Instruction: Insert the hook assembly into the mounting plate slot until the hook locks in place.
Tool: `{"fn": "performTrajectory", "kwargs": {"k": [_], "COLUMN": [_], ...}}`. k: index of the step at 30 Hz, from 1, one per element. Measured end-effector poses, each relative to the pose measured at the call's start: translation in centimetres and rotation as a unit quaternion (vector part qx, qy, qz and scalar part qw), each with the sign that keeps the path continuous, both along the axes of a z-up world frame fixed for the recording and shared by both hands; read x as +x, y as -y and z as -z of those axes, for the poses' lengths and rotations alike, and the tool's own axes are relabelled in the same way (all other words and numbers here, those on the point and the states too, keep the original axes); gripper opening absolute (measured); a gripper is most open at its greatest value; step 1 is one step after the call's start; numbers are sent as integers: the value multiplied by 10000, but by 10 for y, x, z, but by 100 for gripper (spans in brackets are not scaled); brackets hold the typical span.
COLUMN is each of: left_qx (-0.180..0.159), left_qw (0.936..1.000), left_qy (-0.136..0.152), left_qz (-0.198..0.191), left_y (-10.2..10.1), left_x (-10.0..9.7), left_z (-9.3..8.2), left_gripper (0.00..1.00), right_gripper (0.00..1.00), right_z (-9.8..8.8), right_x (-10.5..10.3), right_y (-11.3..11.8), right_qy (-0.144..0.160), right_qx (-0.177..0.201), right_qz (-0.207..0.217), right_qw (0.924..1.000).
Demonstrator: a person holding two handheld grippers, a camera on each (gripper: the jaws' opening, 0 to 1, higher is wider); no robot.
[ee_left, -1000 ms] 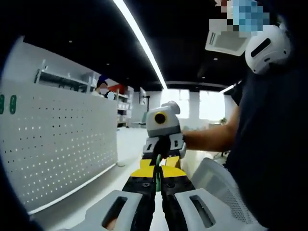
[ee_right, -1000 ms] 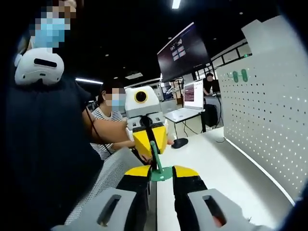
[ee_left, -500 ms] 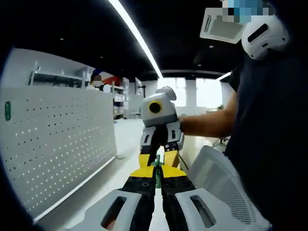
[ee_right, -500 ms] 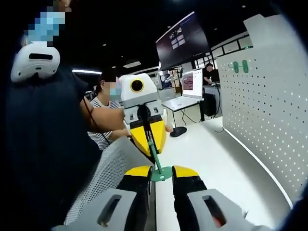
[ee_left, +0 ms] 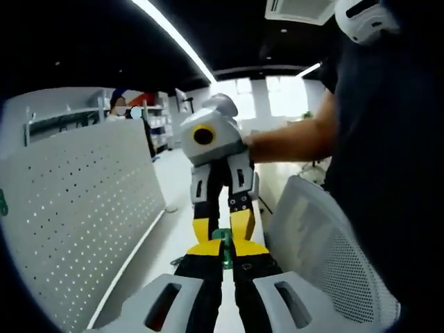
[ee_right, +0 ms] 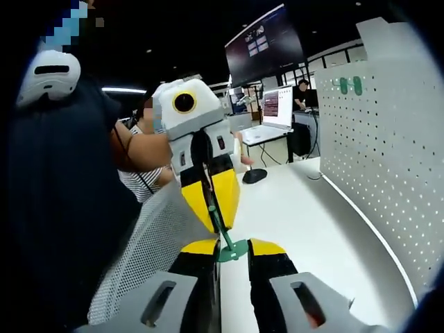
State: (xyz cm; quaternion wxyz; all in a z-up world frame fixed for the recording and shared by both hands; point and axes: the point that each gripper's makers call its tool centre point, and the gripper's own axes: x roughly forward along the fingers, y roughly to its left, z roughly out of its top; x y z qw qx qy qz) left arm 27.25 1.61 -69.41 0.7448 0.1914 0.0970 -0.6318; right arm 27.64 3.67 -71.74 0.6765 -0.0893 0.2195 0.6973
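Closer now, both claws, left (ee_left: 223, 251) and right (ee_right: 232, 248), pinch the thin, stiff green hook (ee_right: 223, 236) by its ends.

Each view faces the other hand-held gripper closely, sharing the pegboard (ee_left: 76, 208) and green hook (ee_right: 220, 232).

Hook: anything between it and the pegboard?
Nothing visible. Both grippers, left and right, pinch the green hook over the white table; open space separates it from the pegboard on the right.
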Motion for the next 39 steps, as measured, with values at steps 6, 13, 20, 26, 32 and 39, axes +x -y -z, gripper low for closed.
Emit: {"fn": "performTrajectory", "kwargs": {"k": [6, 13, 20, 26, 32, 39], "left_qx": [327, 322, 205, -246, -632, -1503], "left_qw": [9993, 9994, 9998, 9994, 9967, 9846], "left_qy": [166, 99, 30, -246, -494, -881], "left_qz": [32, -44, -38, -15, -92, -142], "left_y": [3, 3, 1, -2, -8, -17], "left_x": [3, 5, 6, 5, 6, 5], "left_z": [8, 8, 8, 4, 1, -16], "left_gripper": [5, 4, 3, 2, 2, 2], "right_gripper": [14, 14, 15, 16, 16, 16], "right_z": [5, 6, 5, 0, -5, -21], "right_x": [3, 4, 3, 1, 0, -2], "right_y": [2, 3, 2, 3, 4, 5], "right_qy": [45, 13, 58, 132, 186, 57], "right_qx": [-146, -175, -158, -14, 133, 568], "right_qz": [53, 109, 91, 30, 55, 117], "right_qw": [9999, 9998, 9998, 9999, 9997, 9983]}}
